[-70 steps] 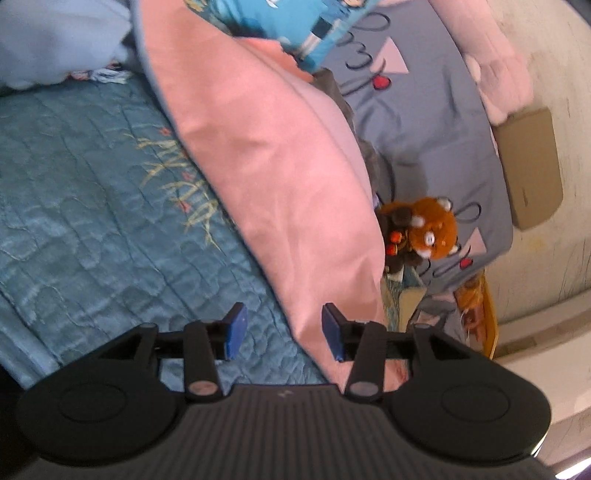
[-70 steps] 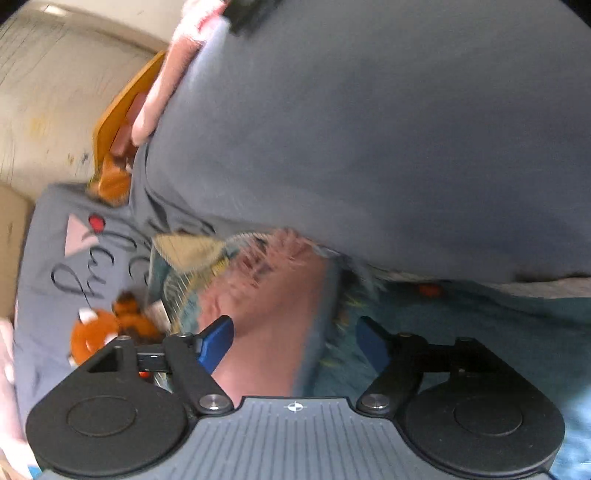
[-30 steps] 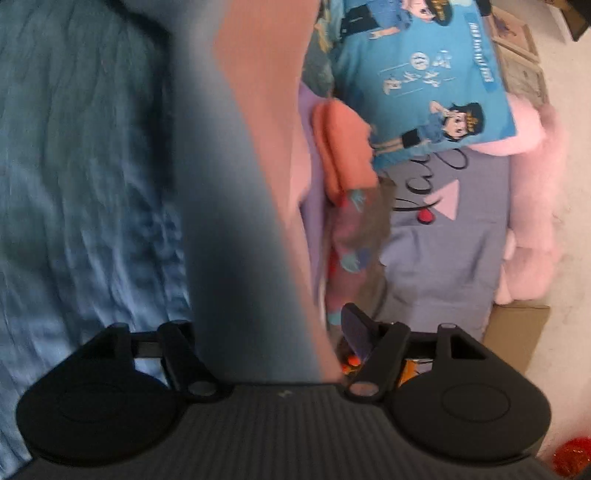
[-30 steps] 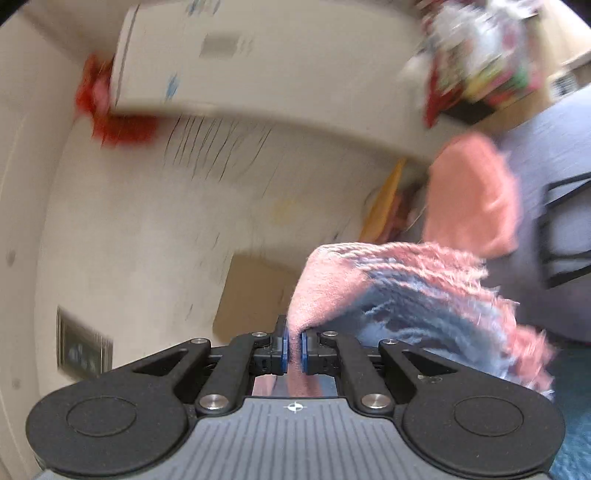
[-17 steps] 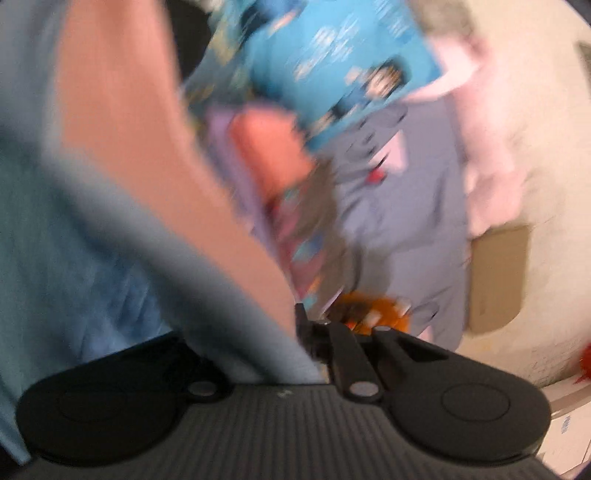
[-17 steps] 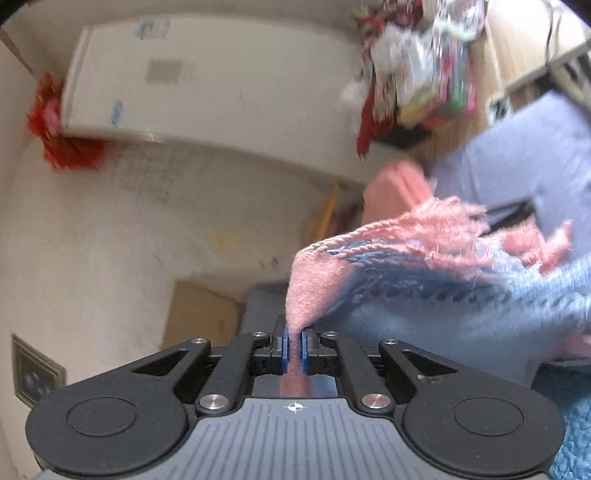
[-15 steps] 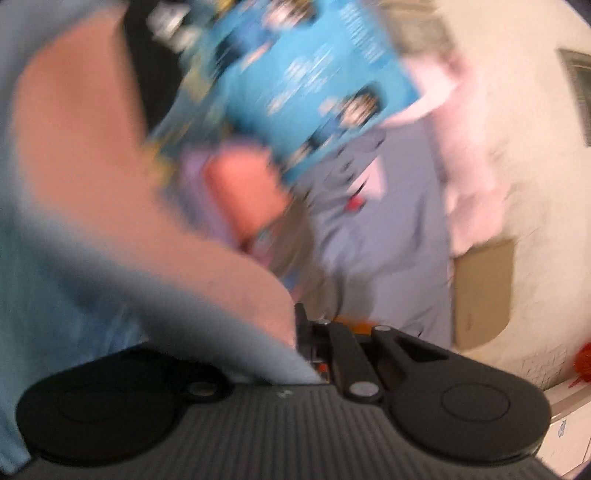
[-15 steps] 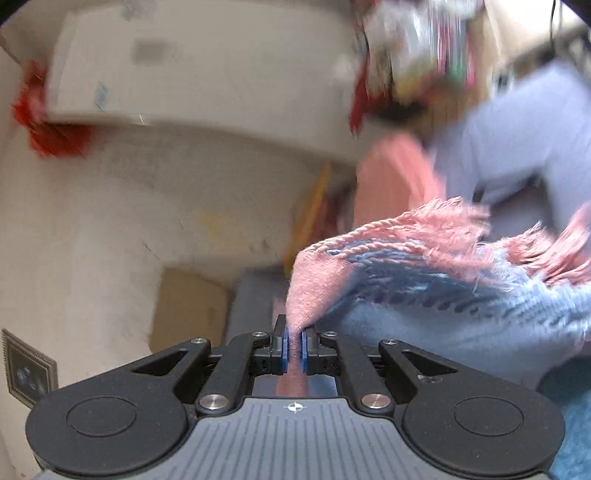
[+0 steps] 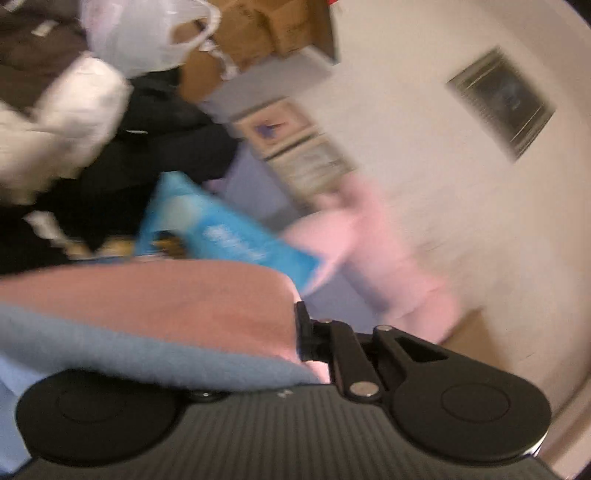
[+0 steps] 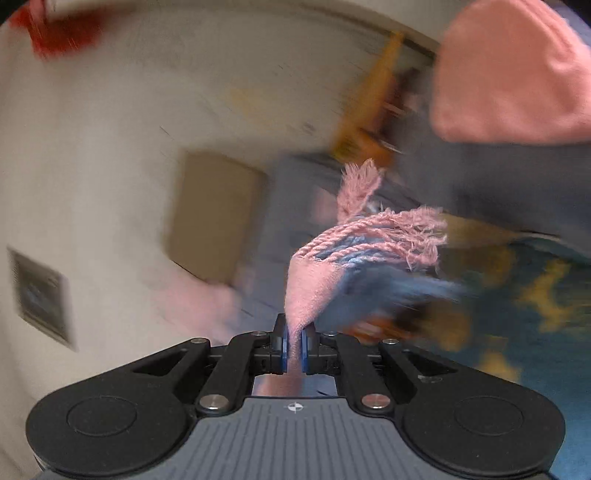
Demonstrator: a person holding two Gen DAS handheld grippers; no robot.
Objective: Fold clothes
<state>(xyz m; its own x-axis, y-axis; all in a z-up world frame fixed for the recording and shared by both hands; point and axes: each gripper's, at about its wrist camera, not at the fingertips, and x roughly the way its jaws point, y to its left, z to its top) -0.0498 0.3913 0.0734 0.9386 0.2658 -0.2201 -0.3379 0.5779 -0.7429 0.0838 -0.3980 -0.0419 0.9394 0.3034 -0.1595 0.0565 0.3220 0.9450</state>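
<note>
Cream wall (image 9: 461, 155) — framed picture (image 9: 500, 99); cardboard boxes (image 9: 258, 33) stacked.

One scarf (image 9: 147, 314) (pink and blue, fringed), two grippers, left (image 9: 297, 332) and right (image 10: 293, 347), one blue cushion (image 9: 221, 236), one white bag (image 9: 147, 33), two framed pictures (image 9: 280, 125).

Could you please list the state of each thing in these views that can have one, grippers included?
Pink and blue fringed woven scarf: lifted, pinched at both ends, fringe hanging loose.
Right gripper: shut on the scarf's pink corner.
Left gripper: shut on the scarf; only one finger shows, the cloth covers the other.
White plastic bag: crumpled, handles loose.
Brown cardboard boxes: blurred, cannot tell whether closed.
</note>
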